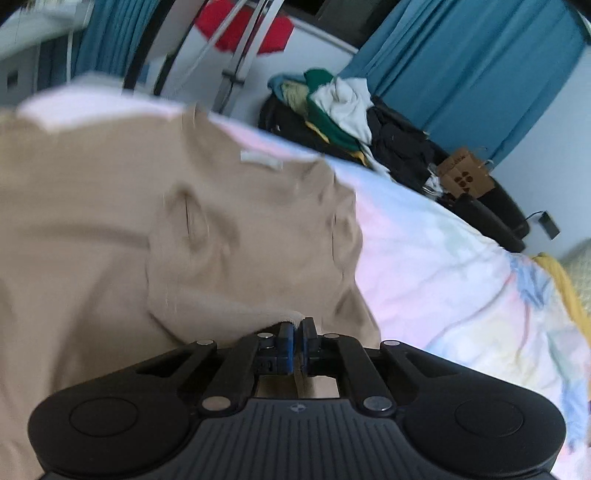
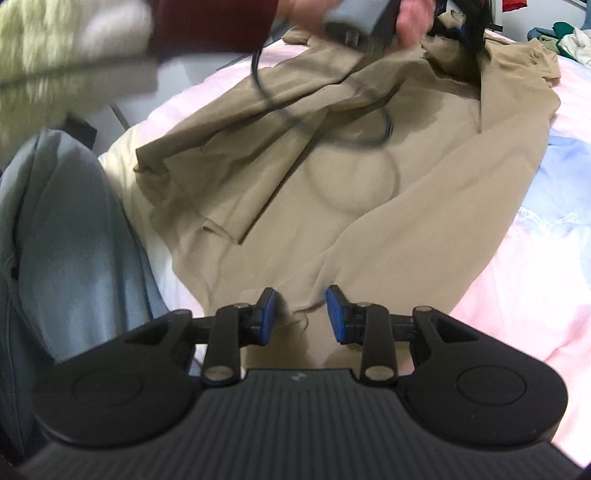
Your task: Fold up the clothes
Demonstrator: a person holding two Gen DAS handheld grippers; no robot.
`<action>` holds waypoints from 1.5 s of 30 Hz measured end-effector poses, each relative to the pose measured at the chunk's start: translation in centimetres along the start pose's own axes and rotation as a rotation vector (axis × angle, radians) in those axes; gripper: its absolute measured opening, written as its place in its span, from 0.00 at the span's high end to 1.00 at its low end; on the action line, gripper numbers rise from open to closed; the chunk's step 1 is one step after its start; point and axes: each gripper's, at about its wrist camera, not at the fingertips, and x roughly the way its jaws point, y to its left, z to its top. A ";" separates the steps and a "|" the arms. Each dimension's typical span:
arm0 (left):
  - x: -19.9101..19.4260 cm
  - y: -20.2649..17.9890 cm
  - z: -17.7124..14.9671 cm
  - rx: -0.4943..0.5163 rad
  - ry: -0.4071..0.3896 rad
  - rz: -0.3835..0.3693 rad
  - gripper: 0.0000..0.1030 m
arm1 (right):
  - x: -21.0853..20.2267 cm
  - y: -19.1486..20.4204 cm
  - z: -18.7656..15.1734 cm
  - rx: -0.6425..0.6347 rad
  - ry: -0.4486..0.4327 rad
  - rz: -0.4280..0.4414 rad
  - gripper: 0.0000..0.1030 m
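A beige garment [image 1: 110, 229] lies spread on a pastel bedsheet [image 1: 443, 258]. In the left wrist view my left gripper [image 1: 297, 325] is shut, and a raised fold of the beige fabric runs into its blue pads. The right wrist view shows the same garment [image 2: 369, 206] lengthwise, one side folded over. My right gripper [image 2: 301, 314] hovers open low over the near hem, with a small ridge of cloth between its pads that neither pad presses. At the garment's far end a person's hand [image 2: 410, 22] holds the left gripper, blurred, with a black cable [image 2: 291, 110] looping below it.
A pile of clothes [image 1: 332, 110] sits on a dark chair beyond the bed, beside a cardboard bag [image 1: 465, 177] and blue curtains [image 1: 461, 62]. A yellow cloth [image 1: 561, 288] lies at the bed's right edge. The person's leg in blue-grey trousers [image 2: 74, 240] stands against the bed.
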 end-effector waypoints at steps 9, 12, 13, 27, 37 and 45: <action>2.2 0.2 -0.2 0.079 0.031 0.118 0.91 | 0.1 -0.3 0.0 0.012 -0.002 0.014 0.67; 1.8 1.4 -1.8 0.050 0.052 0.069 0.77 | -0.7 -0.6 0.2 0.033 -0.047 0.032 0.66; 0.8 1.7 -2.4 0.051 0.053 0.045 0.73 | -1.2 -0.9 0.2 0.049 -0.075 0.040 0.66; -15.7 4.2 -20.5 0.099 0.196 -0.202 0.50 | -8.2 -9.3 -1.5 0.594 -0.409 -0.149 0.66; -16.5 3.8 -27.4 0.271 0.203 -0.133 0.51 | -7.5 -7.5 -1.5 0.564 -0.350 -0.233 0.66; -18.7 3.1 -27.1 0.314 0.193 -0.195 0.96 | -5.7 -6.8 -1.0 0.534 -0.281 -0.268 0.66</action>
